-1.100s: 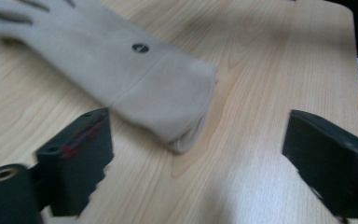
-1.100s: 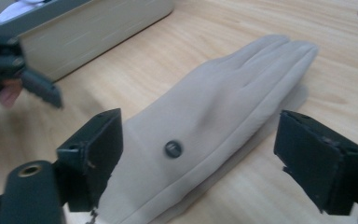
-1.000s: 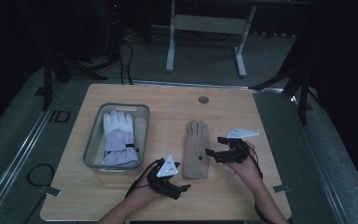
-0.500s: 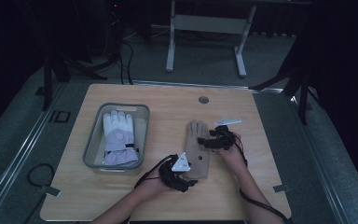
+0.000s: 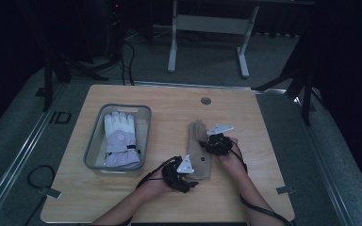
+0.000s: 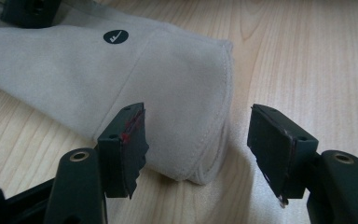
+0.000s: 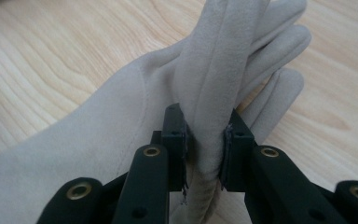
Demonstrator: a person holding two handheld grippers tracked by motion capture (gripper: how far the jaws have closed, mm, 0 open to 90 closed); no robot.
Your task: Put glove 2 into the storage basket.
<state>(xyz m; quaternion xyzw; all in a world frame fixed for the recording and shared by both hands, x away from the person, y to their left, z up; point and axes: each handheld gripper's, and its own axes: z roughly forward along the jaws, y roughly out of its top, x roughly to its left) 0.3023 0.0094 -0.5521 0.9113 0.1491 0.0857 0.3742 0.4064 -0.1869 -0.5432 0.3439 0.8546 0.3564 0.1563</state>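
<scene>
On the right half of the wooden table [image 5: 122,197] lies a beige suede glove [image 5: 199,162], flat, with its fingers pointing away from the person and its cuff toward the near edge. To the left of it, well apart, stands a grey plastic bin [image 5: 94,141], and inside the bin a white and lilac ski glove [image 5: 119,141] already rests.

The right gripper [image 5: 211,141] is at the finger end of the beige glove. Its jaws have just been closing, and in the right gripper view they are pressed together on a gathered fold of the glove [image 7: 205,135], so this end is clamped. The left gripper [image 5: 188,176] is at the cuff. Its jaws have been closing too, but in the left gripper view they stand apart: the cuff [image 6: 182,116] lies between them, one pad is at the fabric, the other is clear of it, so no hold is made there yet.

I judge the work is about in the middle. One glove is in the bin; the beige one is gripped at one end only and is not lifted, as far as I can see. What is left: to close the left jaws on the cuff, to raise the glove with both grippers, to carry it to the bin and to lay it down there.
</scene>
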